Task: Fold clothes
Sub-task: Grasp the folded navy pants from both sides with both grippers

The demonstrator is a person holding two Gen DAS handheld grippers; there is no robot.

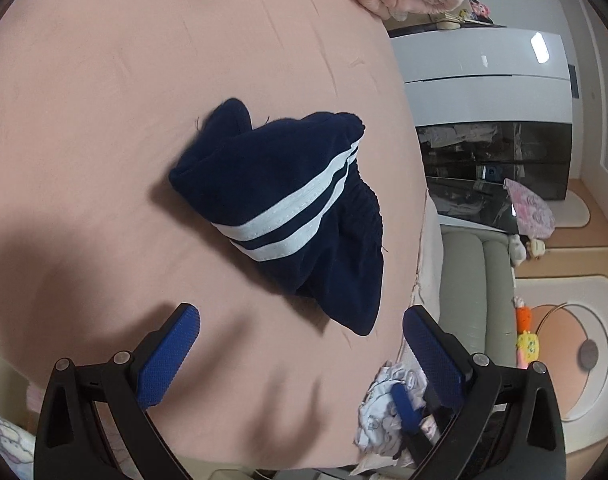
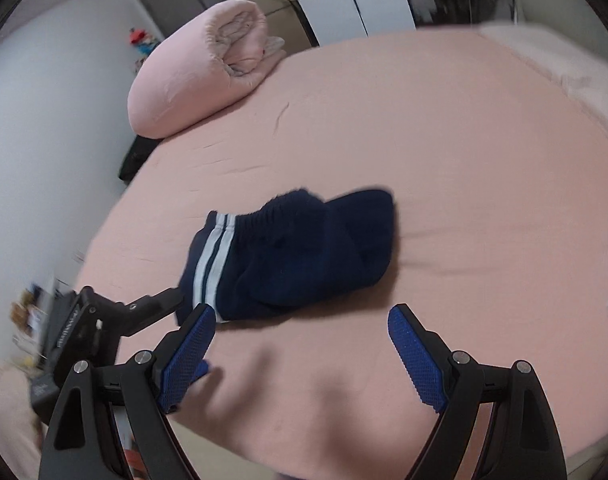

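Navy shorts with two white side stripes lie bunched on the pink bed sheet; they also show in the right wrist view. My left gripper is open and empty, just short of the shorts' near corner. My right gripper is open and empty, hovering above the sheet close to the shorts' near edge. The left gripper's black body shows at the left of the right wrist view, next to the striped end of the shorts.
A rolled pink duvet lies at the far corner of the bed. A patterned white garment sits at the bed's edge by the right gripper. Beside the bed are a grey cushion, toys and a glossy cabinet.
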